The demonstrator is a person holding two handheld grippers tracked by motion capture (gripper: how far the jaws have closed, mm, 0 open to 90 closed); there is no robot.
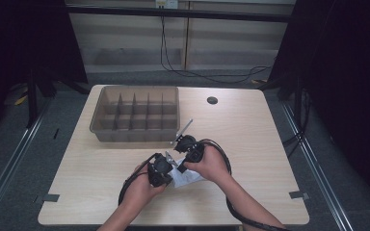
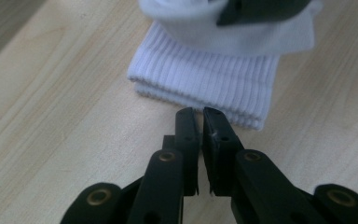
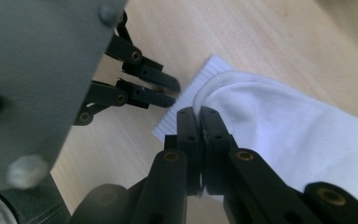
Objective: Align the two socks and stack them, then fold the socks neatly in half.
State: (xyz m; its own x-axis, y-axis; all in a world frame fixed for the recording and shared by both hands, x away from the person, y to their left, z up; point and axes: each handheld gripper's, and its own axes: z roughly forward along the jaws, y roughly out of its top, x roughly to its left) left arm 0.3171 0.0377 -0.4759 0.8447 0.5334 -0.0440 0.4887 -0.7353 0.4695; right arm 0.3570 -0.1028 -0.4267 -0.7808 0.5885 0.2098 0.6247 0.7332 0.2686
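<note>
dim room with dark curtains at the sides; a pale wood table (image 1: 250, 144) is carrying a grey divided tray (image 1: 135, 115) toward its far left, all compartments looking bare. a white sock (image 1: 187, 175) is lying near the front middle of the table, between the two hands, folded so its ribbed cuff (image 2: 205, 79) is resting flat on the wood.

left gripper (image 2: 199, 112): jaws sitting nearly together with a thin slit between them, nothing pinched, tips just short of the cuff edge. right gripper (image 3: 198, 112): jaws pressed together on a fold of the sock's smooth fabric, lifting it slightly over the cuff.

risks, as judged from here: the right pinch is looking shallow, taking only a small edge of cloth, so a pull could be slipping it free and letting the fold fall open. the left jaws are barely parted, so pushing forward may be shoving the cuff along the table instead of taking it in. the two grippers are working close together and could be knocking tips.
</note>
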